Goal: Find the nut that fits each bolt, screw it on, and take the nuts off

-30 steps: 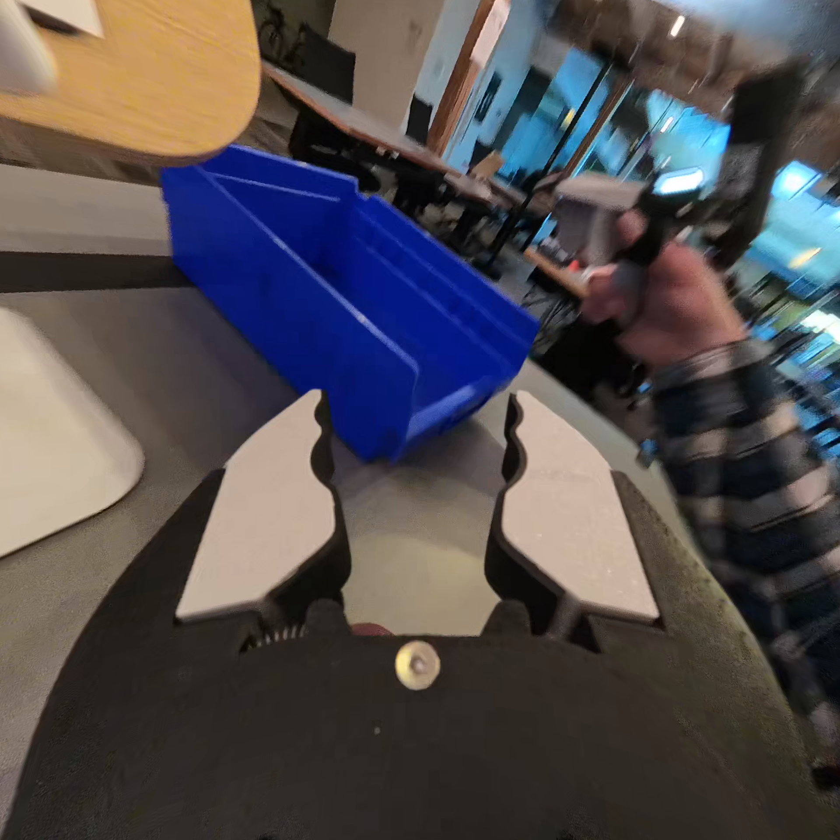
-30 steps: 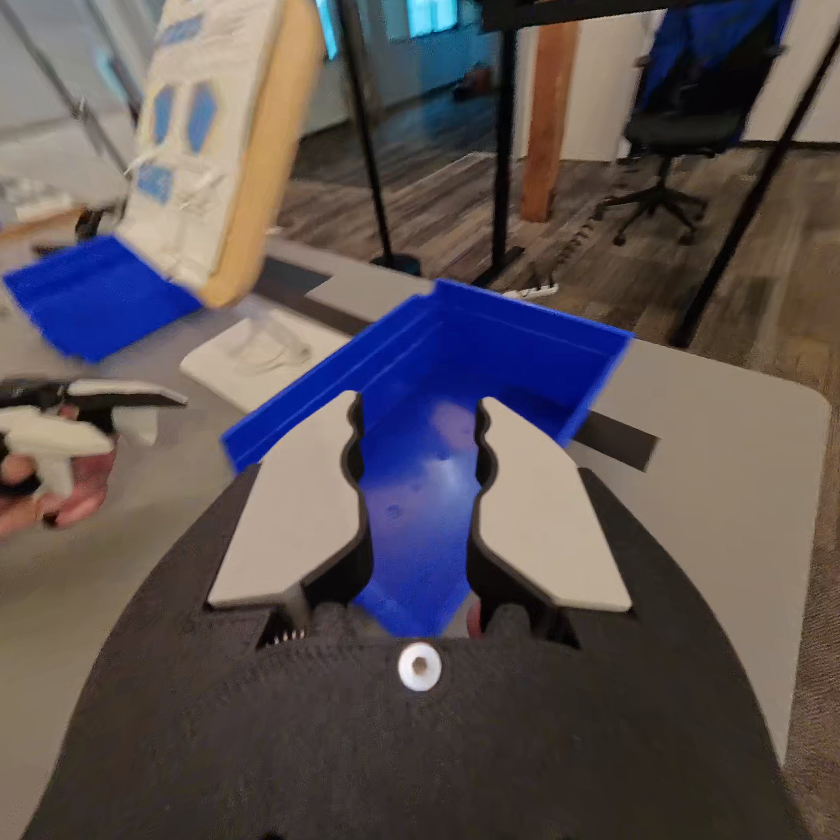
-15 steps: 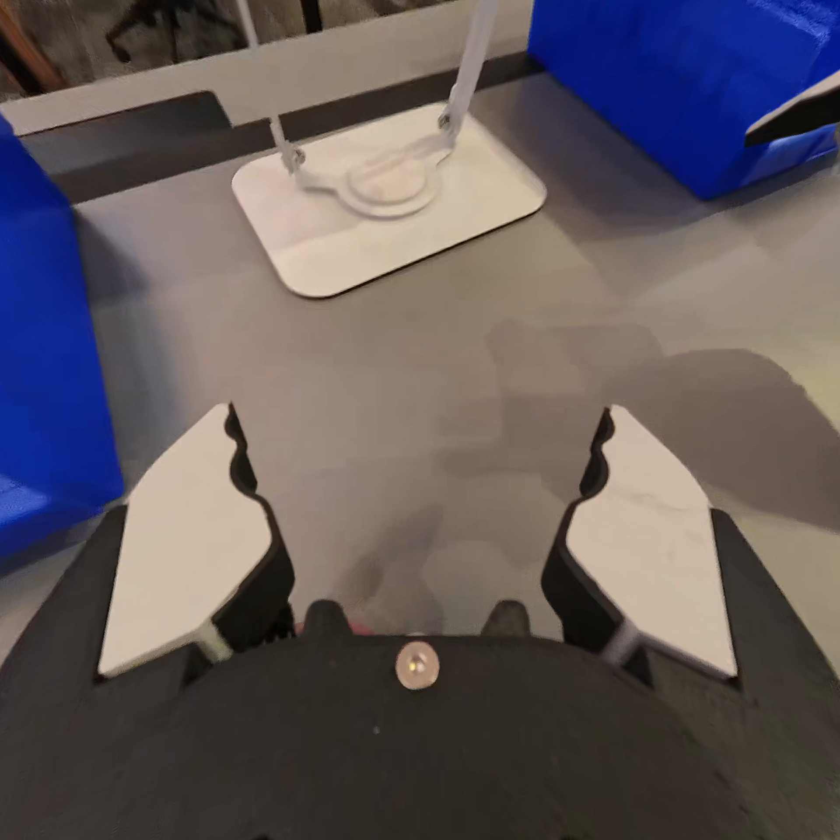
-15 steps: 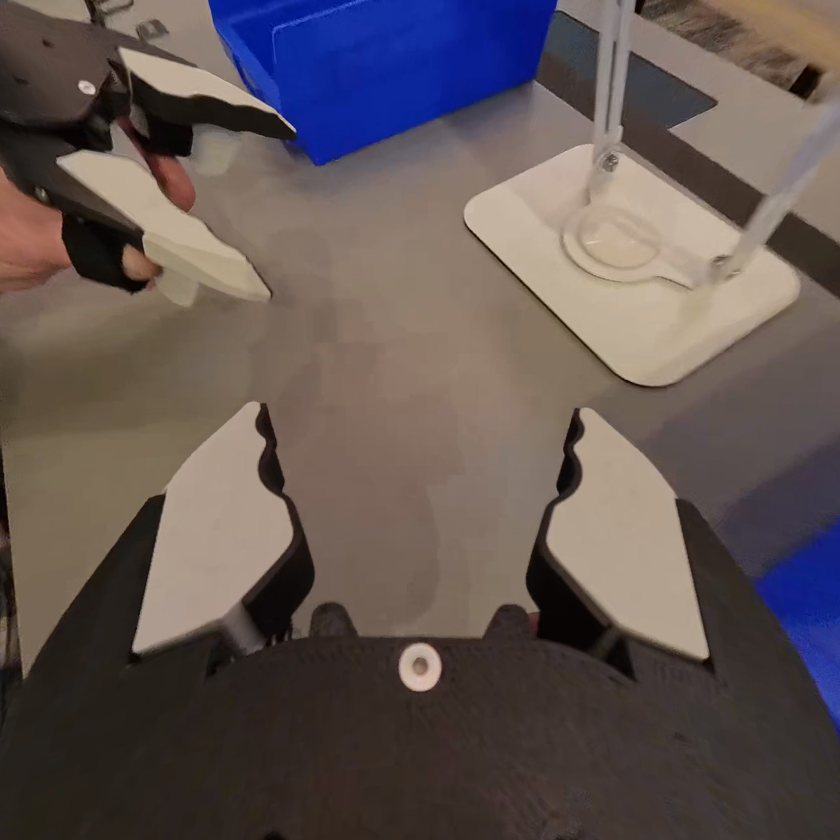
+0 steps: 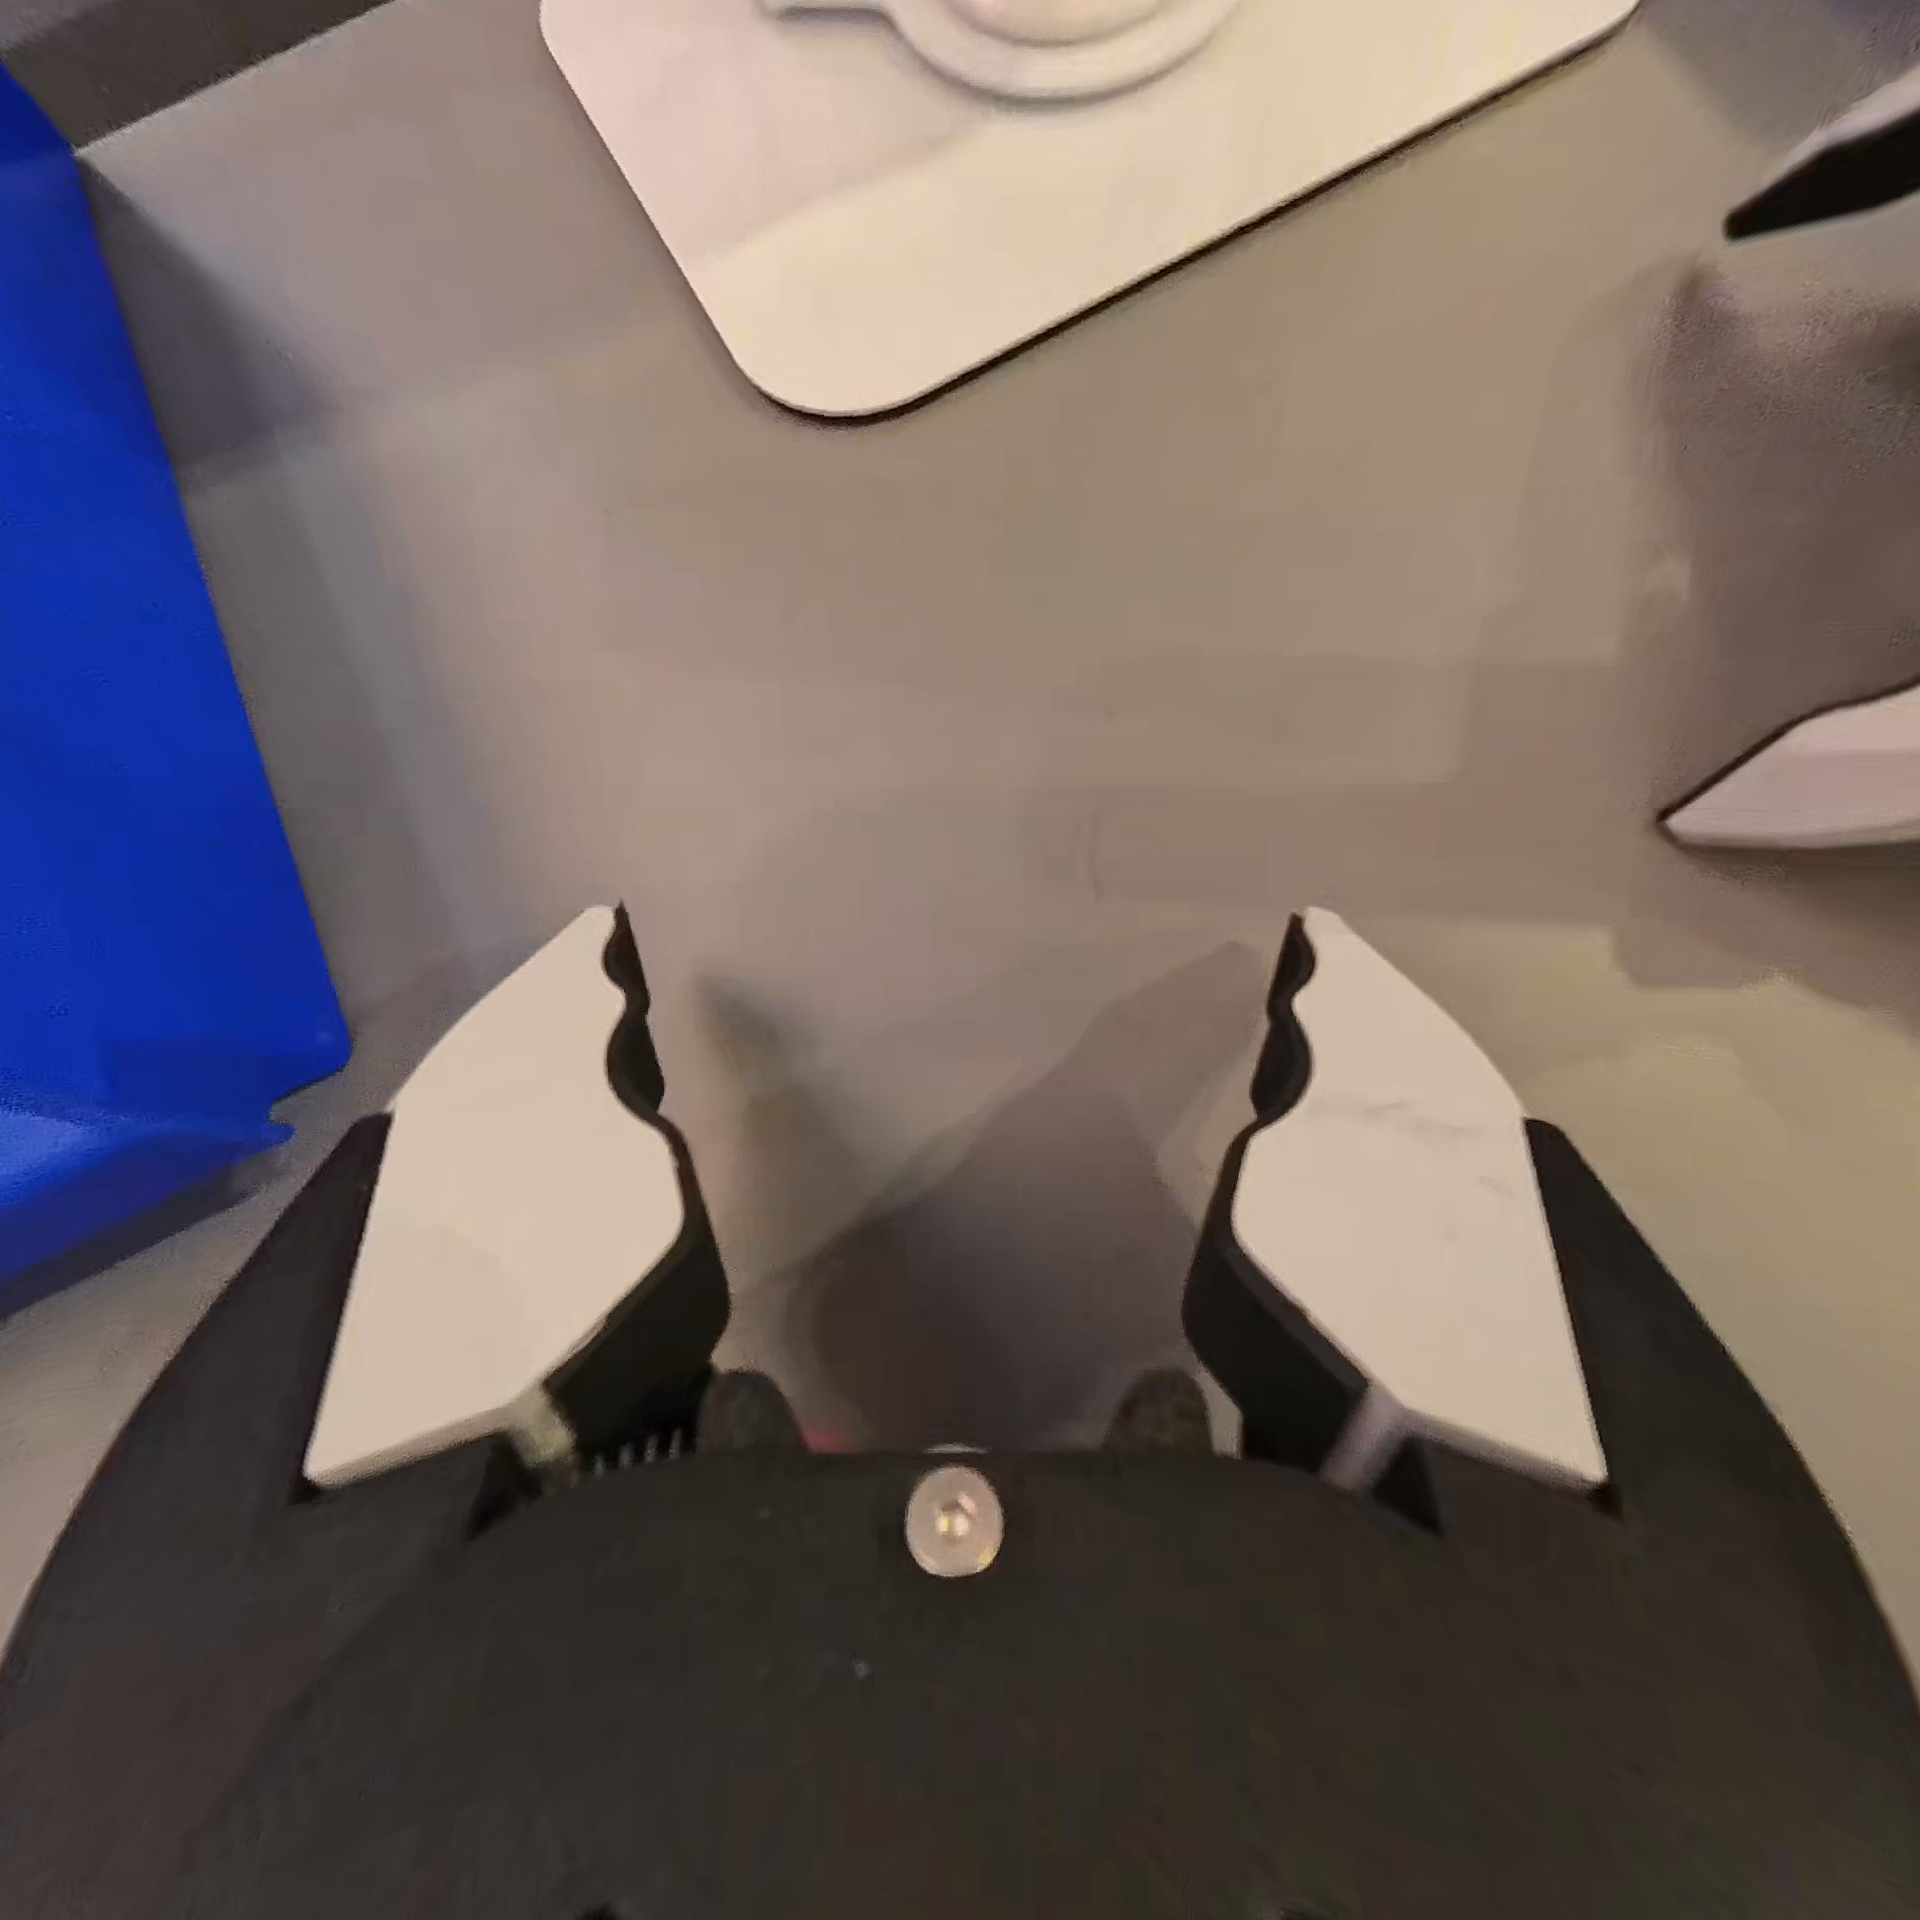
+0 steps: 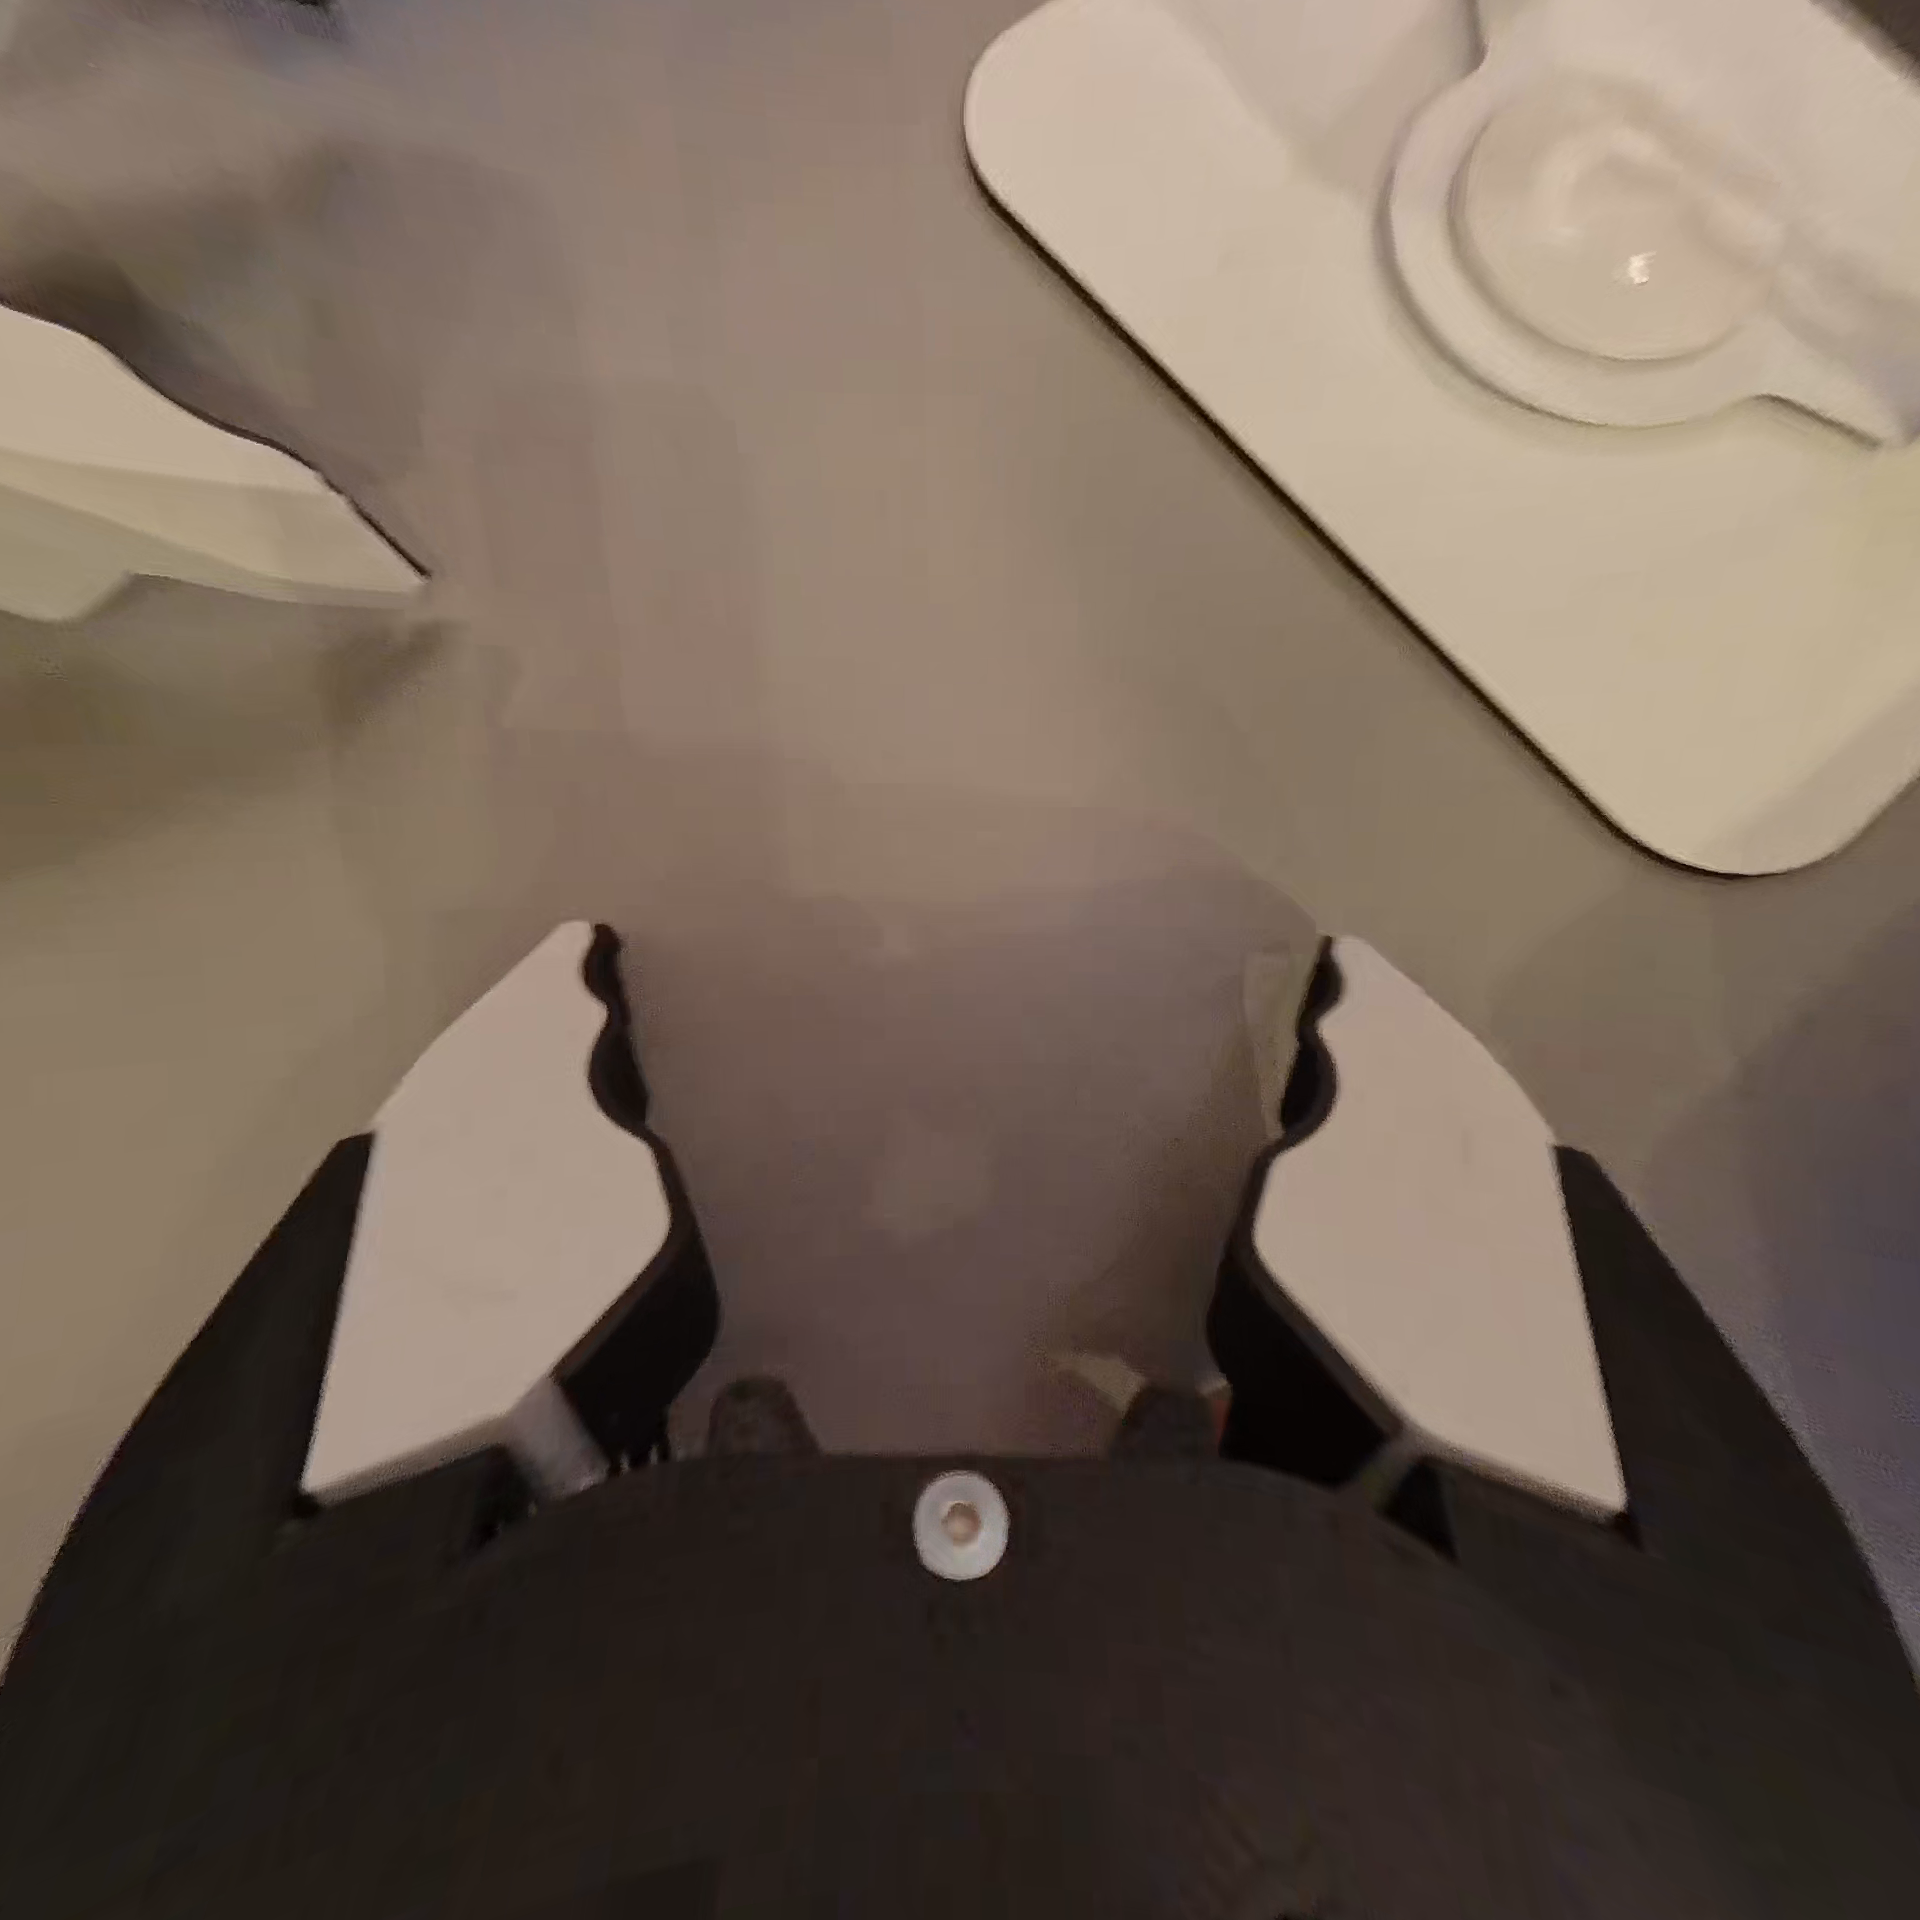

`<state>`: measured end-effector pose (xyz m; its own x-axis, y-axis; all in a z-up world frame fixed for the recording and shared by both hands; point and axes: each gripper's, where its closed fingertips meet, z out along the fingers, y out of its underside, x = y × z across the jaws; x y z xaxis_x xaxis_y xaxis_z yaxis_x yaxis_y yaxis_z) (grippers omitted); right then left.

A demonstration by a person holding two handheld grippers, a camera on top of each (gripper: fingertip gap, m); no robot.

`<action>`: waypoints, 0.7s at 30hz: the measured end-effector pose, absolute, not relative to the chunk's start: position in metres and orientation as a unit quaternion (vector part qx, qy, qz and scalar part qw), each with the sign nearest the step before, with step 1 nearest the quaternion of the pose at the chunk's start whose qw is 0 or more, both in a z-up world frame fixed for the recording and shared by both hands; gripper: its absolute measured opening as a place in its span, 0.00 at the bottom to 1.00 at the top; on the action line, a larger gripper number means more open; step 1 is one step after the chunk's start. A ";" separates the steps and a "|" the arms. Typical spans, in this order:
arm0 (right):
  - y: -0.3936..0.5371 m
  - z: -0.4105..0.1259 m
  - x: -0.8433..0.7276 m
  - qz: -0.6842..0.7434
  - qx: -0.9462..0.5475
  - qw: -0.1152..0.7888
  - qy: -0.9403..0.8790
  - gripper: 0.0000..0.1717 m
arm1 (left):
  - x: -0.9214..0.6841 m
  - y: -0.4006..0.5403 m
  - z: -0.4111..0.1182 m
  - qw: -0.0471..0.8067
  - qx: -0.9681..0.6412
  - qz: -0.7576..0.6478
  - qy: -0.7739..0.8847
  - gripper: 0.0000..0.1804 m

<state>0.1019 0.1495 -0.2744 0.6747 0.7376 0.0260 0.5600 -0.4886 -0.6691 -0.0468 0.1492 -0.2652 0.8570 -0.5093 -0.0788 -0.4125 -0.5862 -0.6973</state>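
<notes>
Left gripper (image 5: 956,920) fingers spread, grey table (image 5: 935,644), blue bin (image 5: 114,727), white base plate (image 5: 1039,208)

A plain matte grey tabletop (image 5: 935,623) carries a glossy white rounded-rectangle base plate (image 6: 1455,520); left of the plate, a saturated blue plastic bin (image 5: 104,727).

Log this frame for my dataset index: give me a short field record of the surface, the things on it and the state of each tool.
surface: grey table, bare beneath both tools
left tool: open, nothing between its fingers
right tool: open, nothing between its fingers
white base plate: flat on the table, with a clear round mount on it
blue bin: at the left edge of the left wrist view
nuts and bolts: none visible
</notes>
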 end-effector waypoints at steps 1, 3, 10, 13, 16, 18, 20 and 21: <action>0.149 -0.276 0.100 0.142 -0.852 0.331 -0.380 0.73 | -0.047 0.148 -0.269 0.365 -0.889 -0.058 0.271 0.61; 0.147 -0.278 0.098 0.147 -0.850 0.325 -0.388 0.76 | -0.046 0.148 -0.270 0.366 -0.887 -0.057 0.276 0.62; 0.130 -0.277 0.089 0.176 -0.826 0.314 -0.434 0.75 | -0.041 0.144 -0.271 0.353 -0.889 -0.084 0.278 0.54; 0.135 -0.277 0.090 0.154 -0.838 0.324 -0.410 0.75 | -0.040 0.143 -0.271 0.353 -0.888 -0.086 0.281 0.52; 0.127 -0.278 0.082 0.172 -0.830 0.309 -0.431 0.86 | -0.041 0.142 -0.273 0.339 -0.896 -0.106 0.268 0.49; 0.117 -0.272 0.075 0.204 -0.811 0.313 -0.450 0.82 | -0.044 0.140 -0.272 0.343 -0.896 -0.100 0.265 0.48; 0.118 -0.274 0.080 0.178 -0.807 0.321 -0.463 0.73 | -0.043 0.136 -0.272 0.344 -0.894 -0.104 0.268 0.44; 0.119 -0.275 0.080 0.170 -0.811 0.323 -0.457 0.74 | -0.043 0.136 -0.272 0.346 -0.893 -0.102 0.270 0.44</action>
<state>0.0804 0.1192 -0.2751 0.5247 0.8511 0.0194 0.6321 -0.3742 -0.6786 -0.0426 0.1364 -0.2718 0.8335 -0.5525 -0.0052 -0.4116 -0.6146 -0.6729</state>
